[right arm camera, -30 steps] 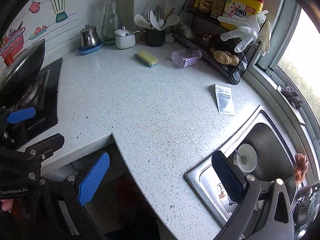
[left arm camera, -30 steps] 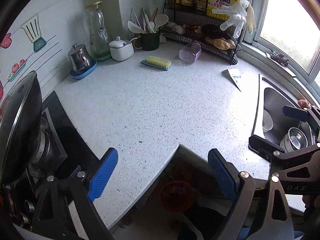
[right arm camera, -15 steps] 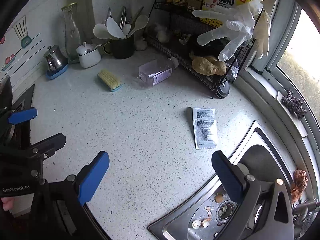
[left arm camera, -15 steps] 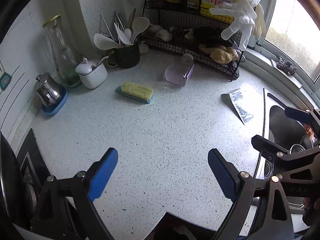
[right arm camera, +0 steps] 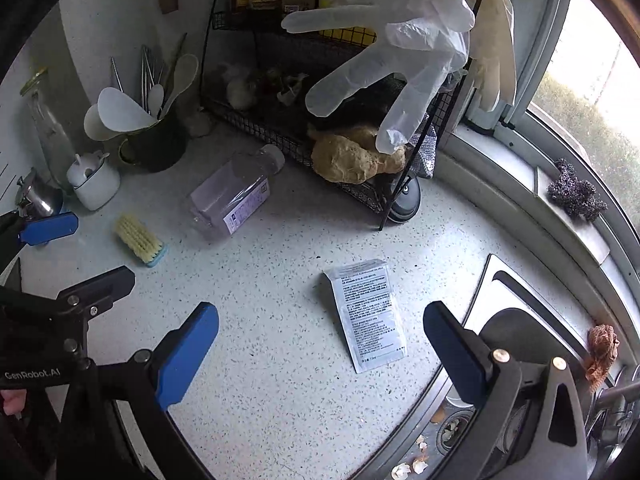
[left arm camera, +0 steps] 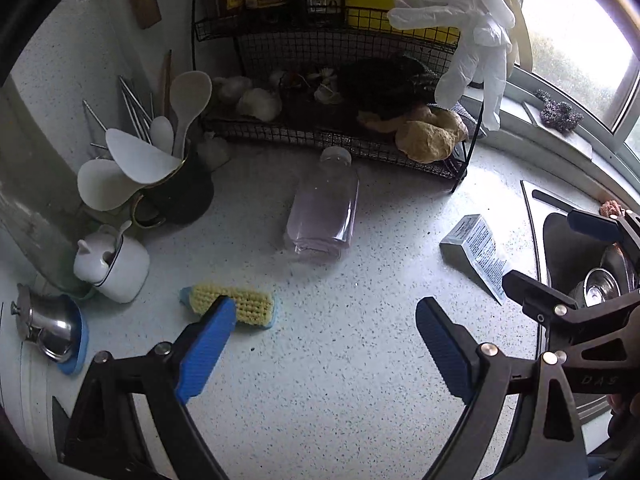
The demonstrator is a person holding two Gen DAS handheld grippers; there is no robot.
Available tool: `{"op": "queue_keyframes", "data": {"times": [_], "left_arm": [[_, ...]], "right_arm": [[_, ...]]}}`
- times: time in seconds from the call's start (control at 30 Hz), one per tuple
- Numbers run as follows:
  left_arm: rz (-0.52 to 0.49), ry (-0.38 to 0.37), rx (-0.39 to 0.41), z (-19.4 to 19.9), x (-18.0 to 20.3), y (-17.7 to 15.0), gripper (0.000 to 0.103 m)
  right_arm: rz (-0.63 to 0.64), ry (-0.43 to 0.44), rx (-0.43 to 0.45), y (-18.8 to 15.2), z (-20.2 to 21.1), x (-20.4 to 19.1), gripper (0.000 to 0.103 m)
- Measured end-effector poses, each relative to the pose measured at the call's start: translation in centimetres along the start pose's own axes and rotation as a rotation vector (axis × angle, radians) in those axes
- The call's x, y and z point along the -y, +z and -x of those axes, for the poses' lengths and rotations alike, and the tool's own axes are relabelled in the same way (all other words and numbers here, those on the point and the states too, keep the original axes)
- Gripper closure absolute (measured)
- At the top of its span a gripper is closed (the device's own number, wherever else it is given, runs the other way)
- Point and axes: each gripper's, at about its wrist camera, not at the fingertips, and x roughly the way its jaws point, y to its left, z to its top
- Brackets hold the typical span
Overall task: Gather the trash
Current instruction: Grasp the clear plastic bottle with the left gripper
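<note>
While both jaws gape wide and empty, left gripper [left arm camera: 322, 344] and right gripper [right arm camera: 320, 348] hover above speckled white worktop [right arm camera: 280, 280]; clear plastic bottle [left arm camera: 324, 216] and flat silver printed sachet [right arm camera: 366, 314] lie ahead, unobstructed.

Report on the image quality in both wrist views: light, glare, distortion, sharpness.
Left wrist view: daylight blows out the window at upper right; the countertop is evenly lit and sharp; fisheye bends the sink rim and darkens the corners. Right wrist view: the same window glare; the hanging glove looms large; the printed sachet is crisp but too small to read.
</note>
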Motion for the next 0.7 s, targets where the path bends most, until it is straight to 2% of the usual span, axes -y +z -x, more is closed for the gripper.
{"op": "queue_keyframes", "data": {"times": [0.1,0.33,0.7], "left_arm": [[-0.019,-0.037,-0.019,-2.1,-0.5,1.7,0.013],[-0.101,-0.068,-0.082,-7.9,-0.5,4.7,0.013],[-0.190,-0.125,-0.152,-14.9,-0.7,7.9,0.013]], "right_arm": [[-0.021,-0.014,-0.018,1.1,-1.6,0.3,0.001],[-0.094,-0.053,-0.099,2.6,-6.2,1.7,0.001],[-0.147,-0.092,-0.134,4.1,-10.0,2.5,0.001]]}}
